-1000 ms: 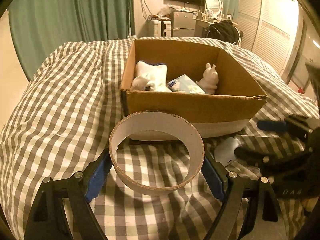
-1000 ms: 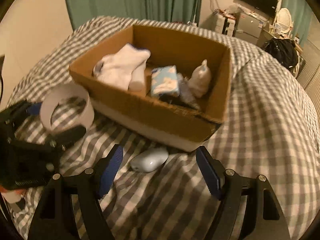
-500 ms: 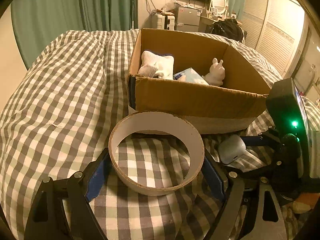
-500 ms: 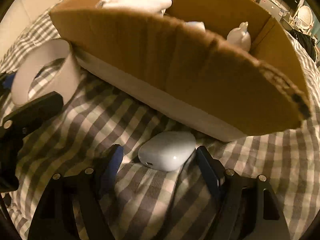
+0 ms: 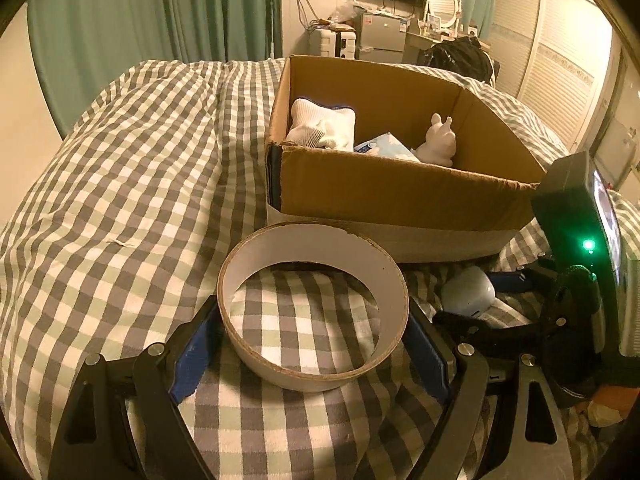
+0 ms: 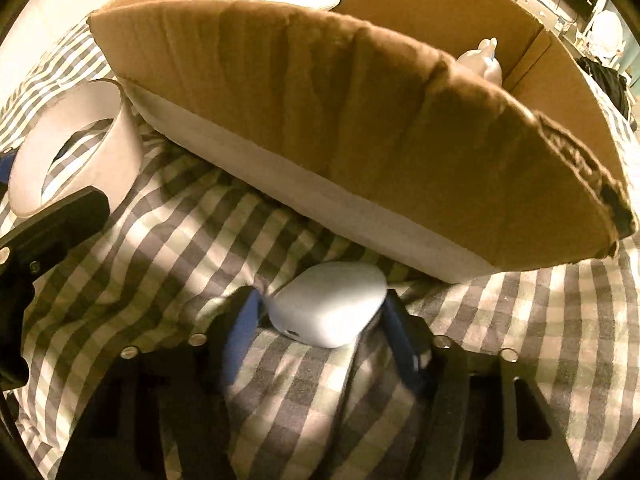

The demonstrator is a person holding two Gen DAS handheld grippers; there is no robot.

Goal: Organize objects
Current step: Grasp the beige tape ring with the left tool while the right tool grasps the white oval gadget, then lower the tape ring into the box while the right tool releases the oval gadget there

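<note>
Earbud case: small glossy white rounded plastic earbud case [image 6: 330, 304], a dark port on its near face; lies on the grey-and-white checked bedspread [image 6: 160, 240], just beside the near wall of the open brown cardboard box [image 6: 340, 120].
Right gripper [image 6: 320, 316]: blue pads clamped on the case's two sides.
Tape ring: wide white cardboard tape ring [image 5: 314, 306], brown-edged, flat on the bedspread by the box's near-left corner.
Left gripper [image 5: 314, 344]: pads pressed against the ring's sides.
Left view only: white folded socks [image 5: 322, 128], blue-and-white packet [image 5: 386, 148], white animal figurine [image 5: 438, 146] inside the box.
Right view only: the case's port.
</note>
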